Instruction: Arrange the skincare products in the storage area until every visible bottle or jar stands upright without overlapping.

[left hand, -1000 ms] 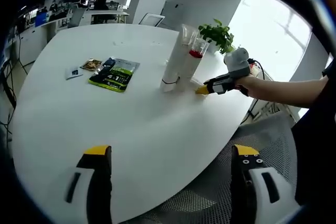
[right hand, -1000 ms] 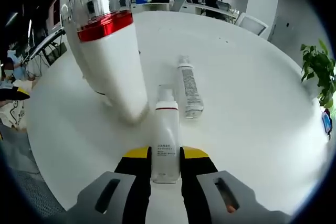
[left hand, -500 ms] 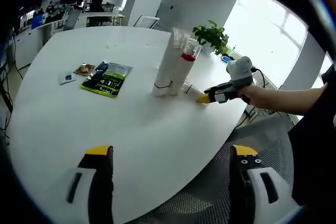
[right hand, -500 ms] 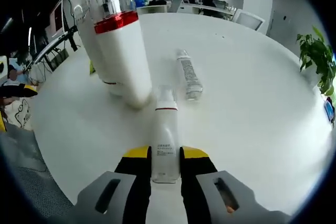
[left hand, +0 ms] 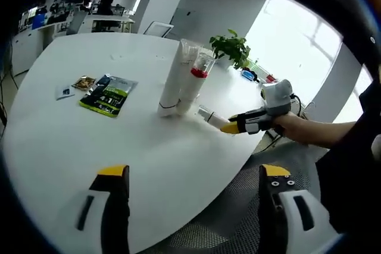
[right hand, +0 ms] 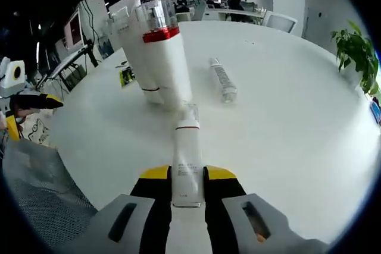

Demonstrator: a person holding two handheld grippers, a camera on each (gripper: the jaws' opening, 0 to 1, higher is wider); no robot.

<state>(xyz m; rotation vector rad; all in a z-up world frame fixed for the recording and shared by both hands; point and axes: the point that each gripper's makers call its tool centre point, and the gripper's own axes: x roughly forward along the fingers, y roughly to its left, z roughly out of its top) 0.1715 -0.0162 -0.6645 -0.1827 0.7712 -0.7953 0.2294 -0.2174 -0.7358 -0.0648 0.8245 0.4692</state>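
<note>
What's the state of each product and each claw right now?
small bottle: held lengthwise, clamped in the right claw, not upright.
red-banded bottle: standing on the table.
tall white bottle: standing, right behind the red-banded one.
tube: lying flat, apart from the bottles.
green packet: lying flat.
left claw: open, holding nothing.

White table (left hand: pixel 89 141) carries bottles (left hand: pixel 178 81) (upright), packets (left hand: pixel 108 93).
</note>
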